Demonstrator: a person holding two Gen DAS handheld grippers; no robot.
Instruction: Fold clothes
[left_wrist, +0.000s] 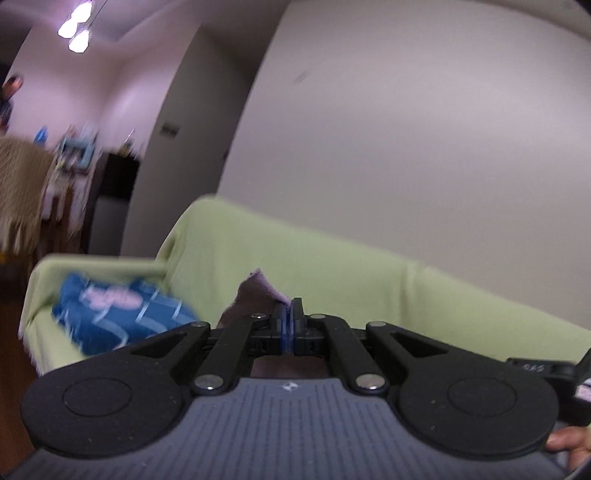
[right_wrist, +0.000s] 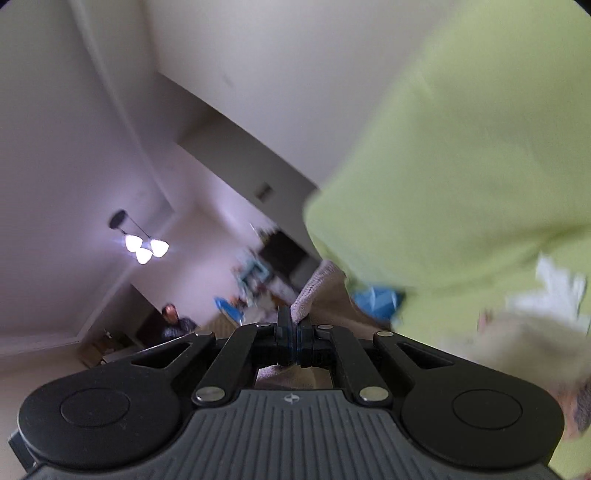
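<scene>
My left gripper (left_wrist: 290, 325) is shut on a corner of a pale purple-brown garment (left_wrist: 258, 291), which pokes up past the fingertips and hangs below them. My right gripper (right_wrist: 294, 332) is shut on another edge of the same pale ribbed garment (right_wrist: 312, 291), held up in the air and tilted. Both grippers are raised in front of a sofa under a light green cover (left_wrist: 332, 266). Most of the garment is hidden below the grippers.
A blue cloth with white print (left_wrist: 118, 314) lies on the sofa's left end. The green sofa cover (right_wrist: 461, 166) fills the right wrist view's right side, with white and beige clothes (right_wrist: 535, 317) blurred on it. A white wall stands behind. A person (right_wrist: 171, 317) sits far off.
</scene>
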